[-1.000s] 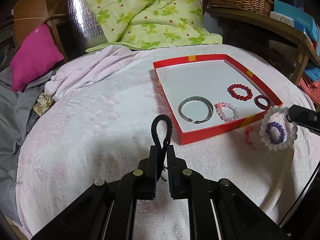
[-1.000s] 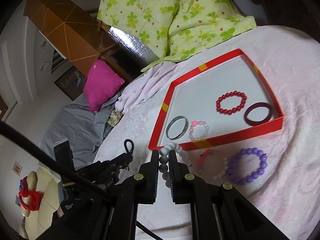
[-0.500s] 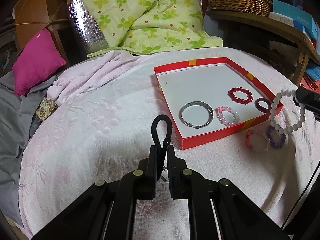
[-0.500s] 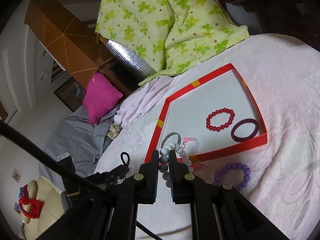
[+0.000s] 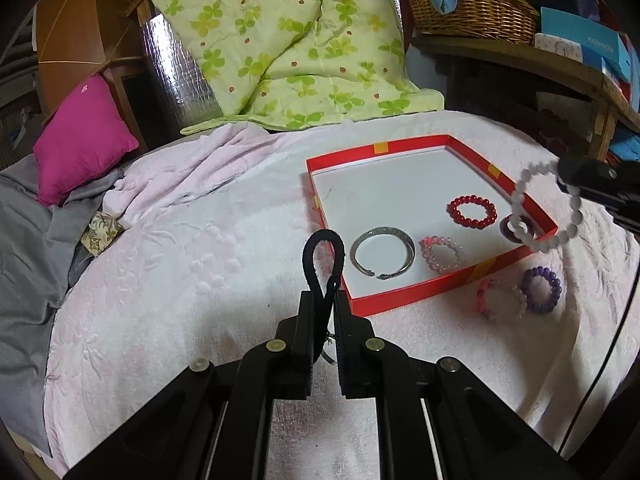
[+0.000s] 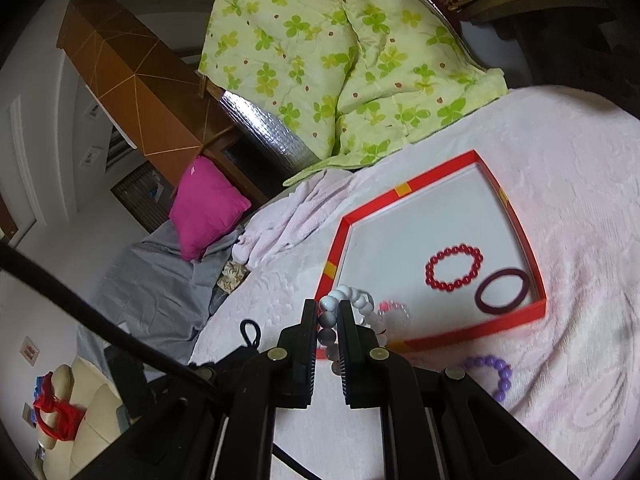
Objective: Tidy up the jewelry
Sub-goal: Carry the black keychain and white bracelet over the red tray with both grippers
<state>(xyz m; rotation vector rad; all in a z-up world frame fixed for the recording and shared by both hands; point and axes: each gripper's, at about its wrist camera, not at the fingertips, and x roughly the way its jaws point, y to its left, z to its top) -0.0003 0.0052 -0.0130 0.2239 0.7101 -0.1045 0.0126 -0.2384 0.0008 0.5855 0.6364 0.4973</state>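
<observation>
Left wrist view: both hand-held grippers clamped on jewelry over a pink blanket-covered bed.

The left hand-held gripper [image 5: 324,300] is clamped on a black loop band [image 5: 323,258] that sticks up ahead of its tips. Just ahead and right of it lies the red tray [image 5: 404,300] holding a silver bangle [image 5: 383,256], pink bead bracelet [image 5: 439,254], red bead bracelet [image 5: 472,211] and dark bangle [image 6: 503,291]. The right hand-held gripper [image 6: 329,320] pinches a white bead bracelet [image 5: 548,208], hanging above the tray's near right corner. A purple bracelet [image 5: 542,290] and a pale pink bracelet [image 5: 502,300] lie on the blanket [image 5: 200,280] just outside the tray.
</observation>
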